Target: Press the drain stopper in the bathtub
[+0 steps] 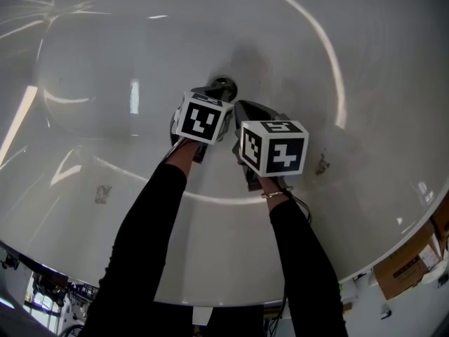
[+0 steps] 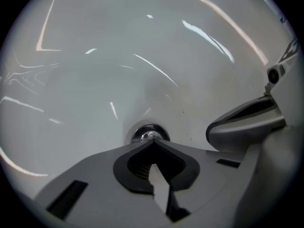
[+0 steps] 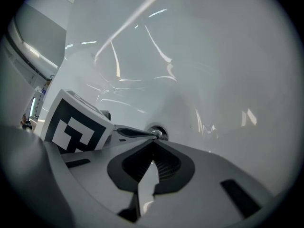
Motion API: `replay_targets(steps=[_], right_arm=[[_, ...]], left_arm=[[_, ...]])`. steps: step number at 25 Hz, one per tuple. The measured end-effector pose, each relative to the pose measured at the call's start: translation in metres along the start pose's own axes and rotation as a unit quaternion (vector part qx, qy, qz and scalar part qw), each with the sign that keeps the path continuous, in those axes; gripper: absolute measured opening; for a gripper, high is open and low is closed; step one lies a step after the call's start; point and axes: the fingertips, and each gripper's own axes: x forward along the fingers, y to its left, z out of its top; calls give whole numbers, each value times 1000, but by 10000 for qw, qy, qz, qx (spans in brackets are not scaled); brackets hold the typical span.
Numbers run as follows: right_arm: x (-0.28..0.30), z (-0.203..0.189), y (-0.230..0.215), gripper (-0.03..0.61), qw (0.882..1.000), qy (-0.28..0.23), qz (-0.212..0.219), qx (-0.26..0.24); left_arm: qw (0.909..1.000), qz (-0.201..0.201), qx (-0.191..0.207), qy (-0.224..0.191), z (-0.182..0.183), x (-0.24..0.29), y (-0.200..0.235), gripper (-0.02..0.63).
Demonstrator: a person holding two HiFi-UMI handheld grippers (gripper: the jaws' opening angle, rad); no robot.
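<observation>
The round chrome drain stopper (image 1: 224,86) sits at the bottom of the white bathtub (image 1: 105,83). My left gripper (image 1: 214,93) is shut with nothing in it. In the left gripper view its tip (image 2: 152,141) lies right at the near edge of the drain stopper (image 2: 149,133). The right gripper view shows the left gripper (image 3: 153,134) reaching in from the left, its tip at the stopper (image 3: 158,131). My right gripper (image 1: 242,108) is also shut and empty, a little short of the stopper and to its right. Its tip (image 3: 154,141) points at the drain.
The tub's curved walls rise all around the drain, and its rim (image 1: 210,286) runs along the near side. Two small marks (image 1: 103,194) (image 1: 323,164) show on the near wall. Cardboard boxes (image 1: 414,255) stand outside the tub at the right.
</observation>
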Motion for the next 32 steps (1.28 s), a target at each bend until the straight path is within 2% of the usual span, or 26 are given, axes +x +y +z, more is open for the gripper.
replay_targets(steps=[4,8,17,22,32], right_arm=[[0,-3,-2,2,10000,31,-25,19],[0,-5,-4,2,10000,50,-61,35],[-1,-7,-3,2,9999,34,-97,38],[-3,-7,-4,2,9999,51,-158,17],[-10,2,0,2,9998,-52,-204,-43]], left_arm=[[9999,64,78,68,0,1,0,8],[9999,22,-114,50,2,1,2,8],[9997,223,1,131,1,3,3,8],[9998,162,-56,59,2,-3,0,8],[9998,96,155,38,1,-7,-4,8]])
